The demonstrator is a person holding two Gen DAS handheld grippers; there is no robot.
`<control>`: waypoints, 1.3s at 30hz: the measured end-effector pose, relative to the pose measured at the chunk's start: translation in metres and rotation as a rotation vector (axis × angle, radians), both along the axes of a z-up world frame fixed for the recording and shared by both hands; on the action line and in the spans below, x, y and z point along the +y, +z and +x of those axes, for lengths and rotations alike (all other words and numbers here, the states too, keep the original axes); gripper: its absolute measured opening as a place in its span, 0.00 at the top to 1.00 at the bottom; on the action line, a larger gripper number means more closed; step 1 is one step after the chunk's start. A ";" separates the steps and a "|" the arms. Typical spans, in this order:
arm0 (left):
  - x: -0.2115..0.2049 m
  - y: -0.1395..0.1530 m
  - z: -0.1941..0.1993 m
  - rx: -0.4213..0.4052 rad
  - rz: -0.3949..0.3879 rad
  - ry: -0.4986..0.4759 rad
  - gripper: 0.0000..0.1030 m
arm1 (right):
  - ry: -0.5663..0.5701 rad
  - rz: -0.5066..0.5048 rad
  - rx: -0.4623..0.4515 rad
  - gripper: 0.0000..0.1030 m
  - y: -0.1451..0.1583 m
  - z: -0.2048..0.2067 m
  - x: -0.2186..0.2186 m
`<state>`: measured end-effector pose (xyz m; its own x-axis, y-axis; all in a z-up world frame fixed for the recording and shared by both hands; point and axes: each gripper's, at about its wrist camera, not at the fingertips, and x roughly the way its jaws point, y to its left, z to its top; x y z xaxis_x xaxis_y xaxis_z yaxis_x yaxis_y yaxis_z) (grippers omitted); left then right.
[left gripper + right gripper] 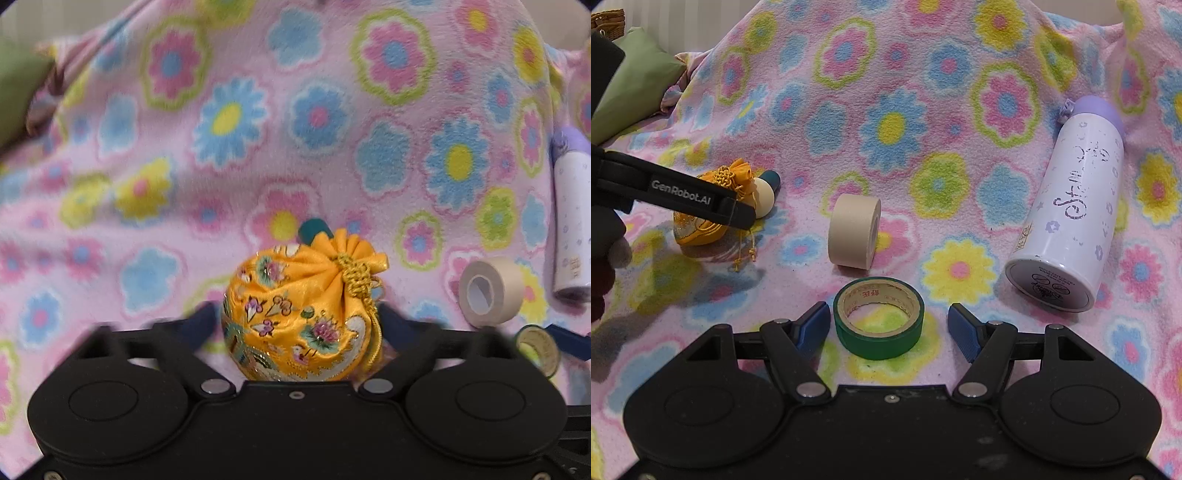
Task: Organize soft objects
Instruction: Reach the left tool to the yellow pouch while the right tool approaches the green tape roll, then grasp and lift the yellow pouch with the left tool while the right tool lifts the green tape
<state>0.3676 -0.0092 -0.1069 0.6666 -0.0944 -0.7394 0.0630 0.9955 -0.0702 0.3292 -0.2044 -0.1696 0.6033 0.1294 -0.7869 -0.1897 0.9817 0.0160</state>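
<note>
A yellow embroidered drawstring pouch [295, 314] lies on the flowered pink blanket [258, 147]. My left gripper [297, 321] is shut on it, one finger against each side. In the right wrist view one of its black fingers [701, 203] crosses the pouch [698, 236], which still touches the blanket. My right gripper [888, 326] stands open around a green tape roll [879, 325] lying flat, with a gap on both sides.
A beige tape roll [853, 230] stands on edge past the green one. A white bottle with a purple cap [1071, 206] lies at the right. A cream ball with a teal cap [766, 195] sits behind the pouch. A green cushion [635, 74] lies far left.
</note>
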 end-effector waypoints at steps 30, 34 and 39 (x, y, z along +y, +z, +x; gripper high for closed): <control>0.030 0.083 -0.170 -0.028 0.009 0.021 0.35 | -0.082 -0.028 0.104 0.54 0.030 -0.016 0.004; 0.033 0.090 -0.195 -0.046 -0.002 0.007 0.35 | -0.101 -0.017 0.074 0.54 0.061 -0.043 0.001; 0.033 0.099 -0.226 -0.070 0.003 -0.006 0.35 | -0.169 0.086 0.010 0.54 0.118 -0.094 -0.003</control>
